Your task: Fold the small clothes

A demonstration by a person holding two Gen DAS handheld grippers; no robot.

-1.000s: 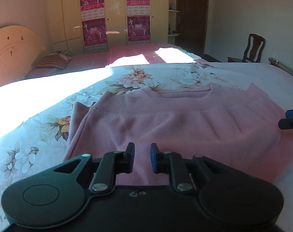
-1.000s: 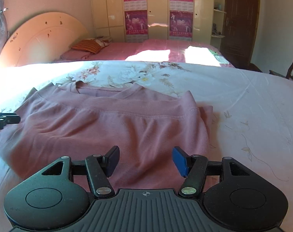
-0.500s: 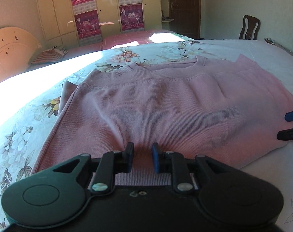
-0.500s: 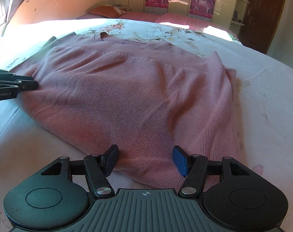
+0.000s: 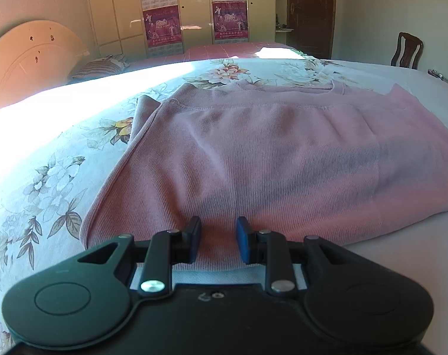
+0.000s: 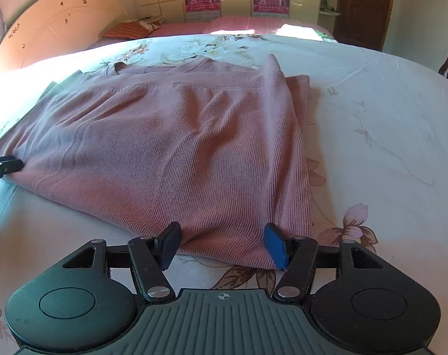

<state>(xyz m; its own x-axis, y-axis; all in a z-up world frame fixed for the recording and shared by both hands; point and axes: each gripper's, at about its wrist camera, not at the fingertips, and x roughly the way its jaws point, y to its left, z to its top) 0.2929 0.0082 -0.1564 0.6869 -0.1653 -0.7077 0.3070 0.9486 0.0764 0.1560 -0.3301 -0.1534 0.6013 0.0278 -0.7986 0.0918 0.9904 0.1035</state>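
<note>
A pink sweater (image 5: 268, 159) is spread flat on the flowered bedsheet (image 5: 46, 177). Its near hem is straddled by the left gripper (image 5: 218, 244), jaws narrowly parted, and by the right gripper (image 6: 221, 245), jaws wide apart.

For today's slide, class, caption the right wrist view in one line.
Open right gripper straddles the near hem of a pink sweater on a floral bedsheet.
</note>
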